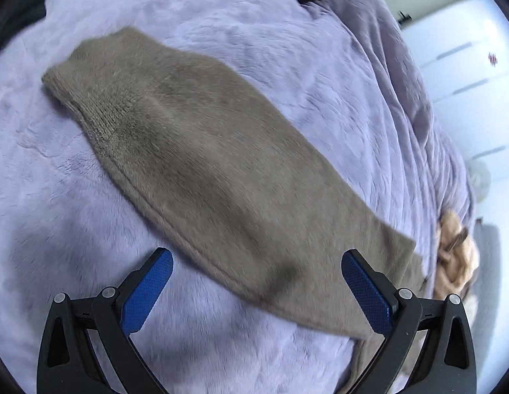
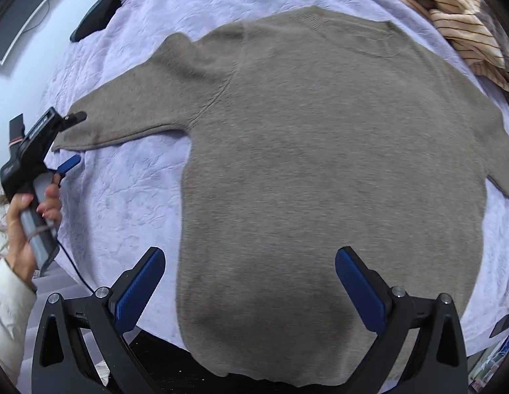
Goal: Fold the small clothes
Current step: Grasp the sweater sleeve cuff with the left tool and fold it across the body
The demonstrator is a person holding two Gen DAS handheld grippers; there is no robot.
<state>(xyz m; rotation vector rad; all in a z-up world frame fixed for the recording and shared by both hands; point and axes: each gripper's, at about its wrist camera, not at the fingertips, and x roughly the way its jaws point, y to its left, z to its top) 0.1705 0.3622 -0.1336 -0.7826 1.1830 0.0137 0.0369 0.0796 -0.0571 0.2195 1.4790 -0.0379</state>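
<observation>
With the taupe sweater (image 2: 320,151) lying flat on the lavender blanket (image 2: 129,203), the left gripper (image 1: 257,287) and right gripper (image 2: 251,282) are hovering wide open; the sleeve (image 1: 201,164) should be pinched near its cuff.

We hold our left gripper (image 1: 254,282) with its blue-padded jaws spread wide and nothing between them. Our right gripper (image 2: 249,279) is equally wide apart and empty. From the right wrist view, our left hand (image 2: 22,229) wraps the left tool's handle, a pale sleeve (image 2: 8,312) at the wrist.
</observation>
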